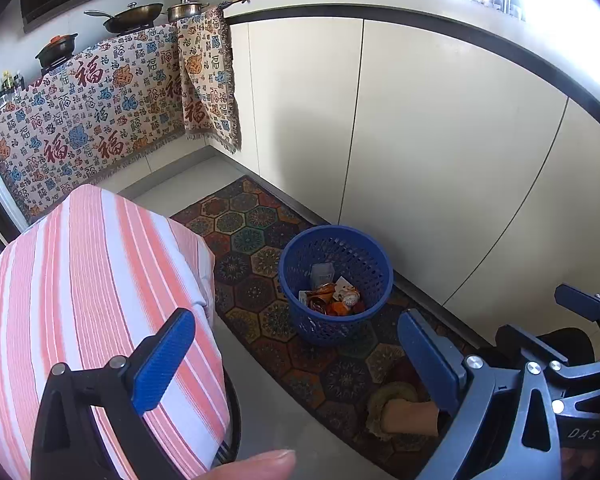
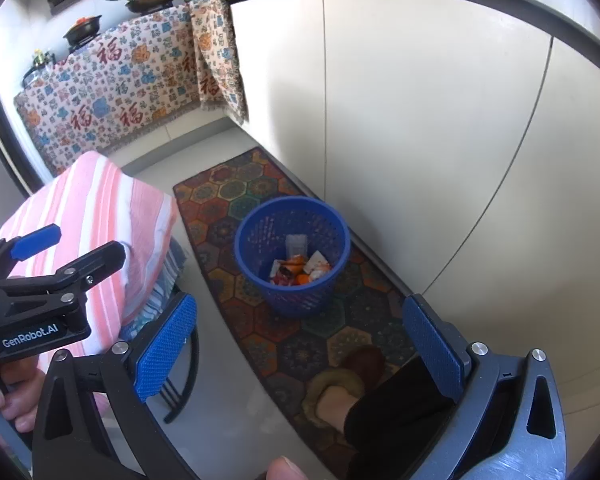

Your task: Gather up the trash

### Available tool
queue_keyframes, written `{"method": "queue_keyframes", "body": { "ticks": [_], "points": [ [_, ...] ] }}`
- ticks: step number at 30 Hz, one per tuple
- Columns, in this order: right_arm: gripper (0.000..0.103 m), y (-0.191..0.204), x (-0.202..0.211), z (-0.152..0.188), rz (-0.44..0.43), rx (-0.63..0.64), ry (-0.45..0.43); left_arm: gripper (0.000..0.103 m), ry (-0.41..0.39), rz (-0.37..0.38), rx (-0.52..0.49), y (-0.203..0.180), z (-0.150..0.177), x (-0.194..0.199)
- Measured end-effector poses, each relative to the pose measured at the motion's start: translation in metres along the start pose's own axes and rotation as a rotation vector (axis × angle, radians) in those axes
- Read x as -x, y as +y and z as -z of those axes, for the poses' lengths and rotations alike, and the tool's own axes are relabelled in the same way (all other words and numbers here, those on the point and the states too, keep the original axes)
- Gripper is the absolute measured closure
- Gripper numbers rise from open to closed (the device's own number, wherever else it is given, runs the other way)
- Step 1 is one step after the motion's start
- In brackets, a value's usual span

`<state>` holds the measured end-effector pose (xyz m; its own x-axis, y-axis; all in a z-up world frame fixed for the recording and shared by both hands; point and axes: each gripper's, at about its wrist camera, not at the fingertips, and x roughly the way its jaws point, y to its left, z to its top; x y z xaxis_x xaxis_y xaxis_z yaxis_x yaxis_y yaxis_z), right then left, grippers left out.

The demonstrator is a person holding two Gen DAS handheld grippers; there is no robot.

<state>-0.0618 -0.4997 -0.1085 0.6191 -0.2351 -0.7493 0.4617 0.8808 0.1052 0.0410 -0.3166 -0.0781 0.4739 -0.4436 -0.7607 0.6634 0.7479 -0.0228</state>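
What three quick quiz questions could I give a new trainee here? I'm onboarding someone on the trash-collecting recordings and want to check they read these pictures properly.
1. True or false: the blue basket stands on the patterned rug.
2. Multiple choice: the left claw and right claw are
A) both open and holding nothing
B) both shut on wrappers
C) one open, one shut on a can
3. Fill in: the trash lies at the basket's ____.

Key: 1 true; 2 A; 3 bottom.
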Motion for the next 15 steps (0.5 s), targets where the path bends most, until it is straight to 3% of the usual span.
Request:
{"method": "queue_keyframes", "body": {
  "ticks": [15],
  "points": [
    [0.000, -0.0017, -0.0017, 0.0002, 0.007, -0.001, 0.007, 0.000, 0.006, -0.005, -0.010, -0.0013, 0.0000, -0.0036]
  ]
}}
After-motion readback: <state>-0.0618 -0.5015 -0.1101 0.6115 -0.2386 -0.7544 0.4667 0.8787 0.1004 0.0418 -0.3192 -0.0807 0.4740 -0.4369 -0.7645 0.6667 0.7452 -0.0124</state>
